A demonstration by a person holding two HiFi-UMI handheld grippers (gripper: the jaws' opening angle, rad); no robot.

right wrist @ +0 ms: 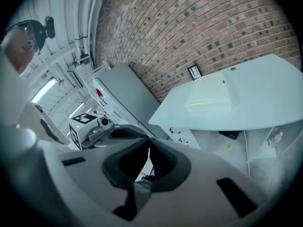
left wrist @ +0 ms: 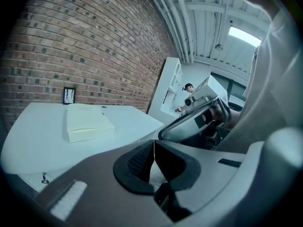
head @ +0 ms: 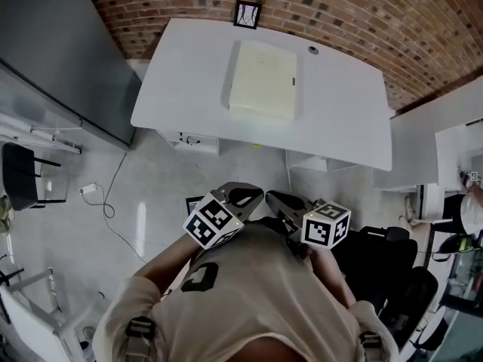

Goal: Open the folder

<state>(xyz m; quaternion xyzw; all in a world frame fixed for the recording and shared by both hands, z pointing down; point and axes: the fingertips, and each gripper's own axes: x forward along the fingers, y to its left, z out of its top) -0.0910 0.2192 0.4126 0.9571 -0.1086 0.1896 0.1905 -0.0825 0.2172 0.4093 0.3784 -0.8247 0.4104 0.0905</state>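
Note:
A thick pale-yellow folder (head: 263, 79) lies closed and flat on the white table (head: 181, 89), near the brick wall. It also shows as a pale block in the left gripper view (left wrist: 87, 122) and in the right gripper view (right wrist: 209, 98). My left gripper (head: 245, 196) and right gripper (head: 278, 200) are held close to my chest, side by side, well short of the table. Both are shut with nothing between their pads. Each gripper camera sees the other gripper beside it.
A small black-framed marker (head: 247, 13) leans against the brick wall behind the table. A drawer unit (head: 189, 139) sits under the table's left end. A grey cabinet (head: 60, 51) stands at left, a cable (head: 109, 194) trails on the floor, and a dark chair (head: 392, 270) is at right.

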